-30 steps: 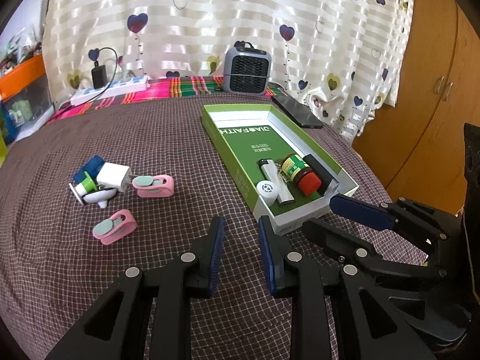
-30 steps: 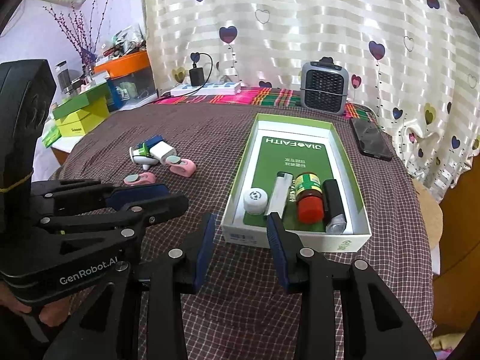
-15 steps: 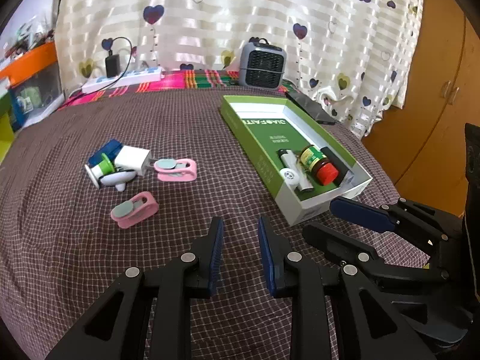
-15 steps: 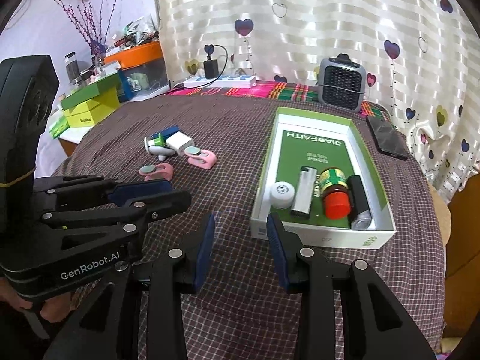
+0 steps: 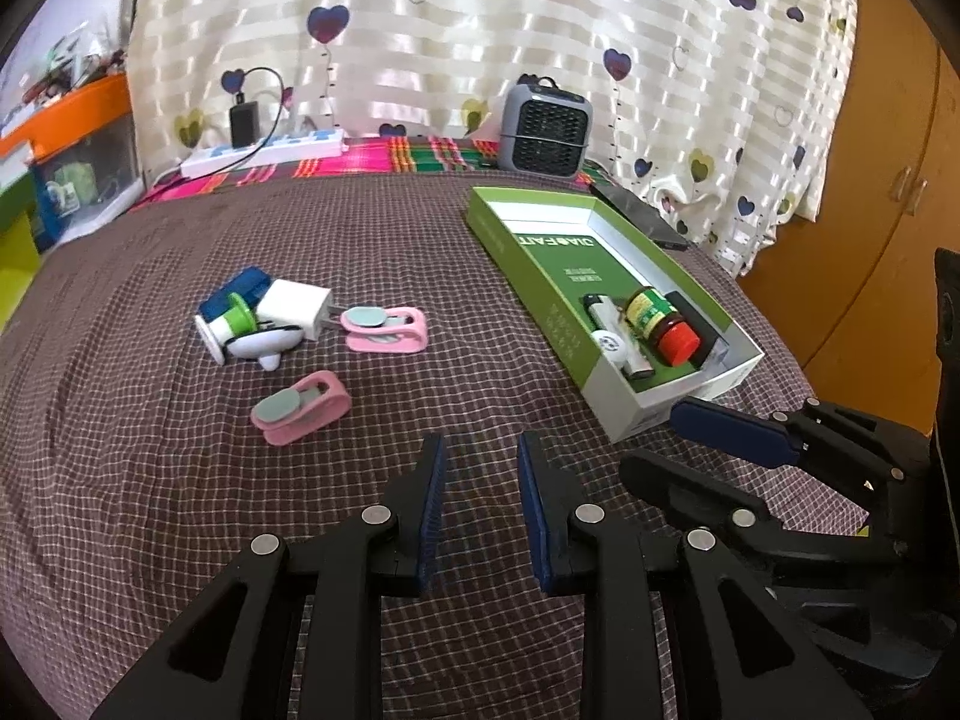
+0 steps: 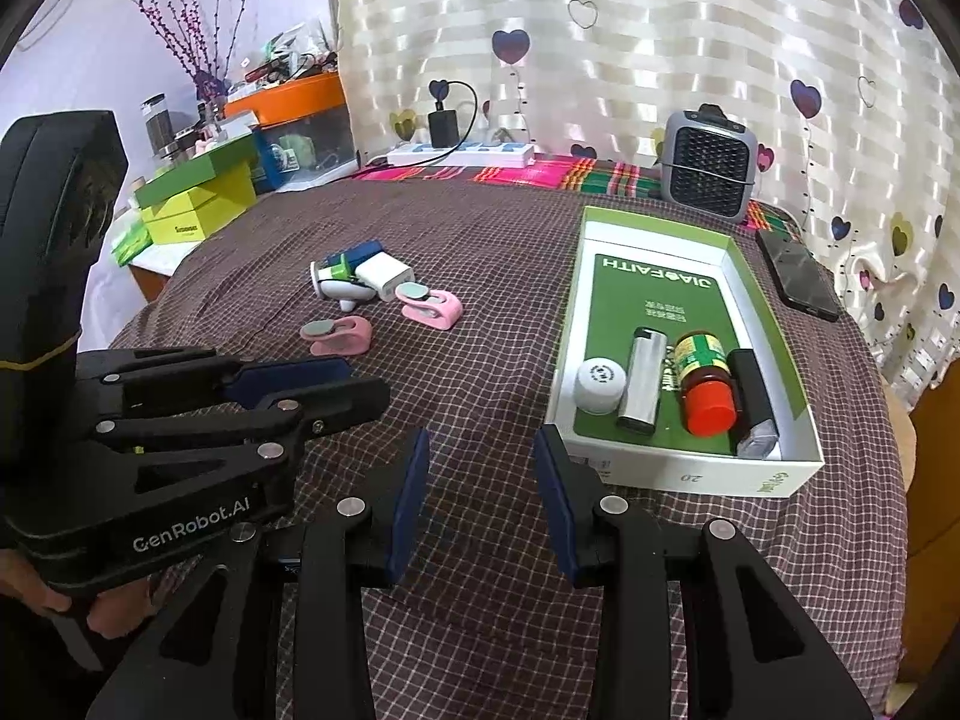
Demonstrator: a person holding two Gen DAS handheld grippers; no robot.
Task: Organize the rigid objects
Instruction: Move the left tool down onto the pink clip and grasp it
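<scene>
A green and white box lies on the checked cloth and holds a white cap, a silver lighter, a red-capped bottle and a black item. To its left lie two pink clips, a white charger plug and a blue, green and white cluster. My left gripper is open and empty, near the front clip. My right gripper is open and empty before the box's near end.
A grey mini heater stands at the back. A black phone lies right of the box. A white power strip with a black adapter lies at the back left. Yellow-green boxes and an orange bin stand beyond the left edge.
Both views have swung left, so the box sits further right in each frame and the clips nearer the middle. Both grippers stay open and empty.
</scene>
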